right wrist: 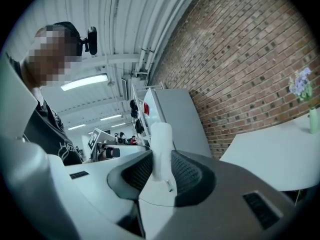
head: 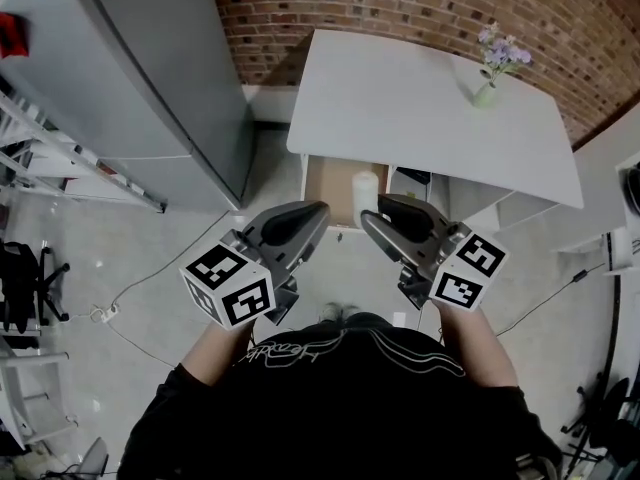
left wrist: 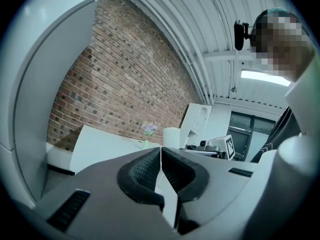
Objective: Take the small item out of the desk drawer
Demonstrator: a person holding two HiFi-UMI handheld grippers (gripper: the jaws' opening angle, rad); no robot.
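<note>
The white desk (head: 420, 108) stands ahead with its drawer (head: 328, 190) pulled open, showing a brown inside. My right gripper (head: 376, 211) is raised in front of the drawer and is shut on a small white cylinder (head: 365, 188). In the right gripper view the cylinder (right wrist: 161, 149) stands upright between the dark ribbed pads (right wrist: 192, 176). My left gripper (head: 314, 212) hovers beside it to the left, shut with nothing in it; its jaws meet in the left gripper view (left wrist: 160, 153). That view also shows the cylinder (left wrist: 171, 136) to the right.
A small vase of purple flowers (head: 488, 80) stands at the desk's far right corner. A tall grey cabinet (head: 150, 78) stands left of the desk, with metal racks (head: 50, 158) beyond it. A brick wall (head: 420, 3) is behind. Cables (head: 120, 303) lie on the floor.
</note>
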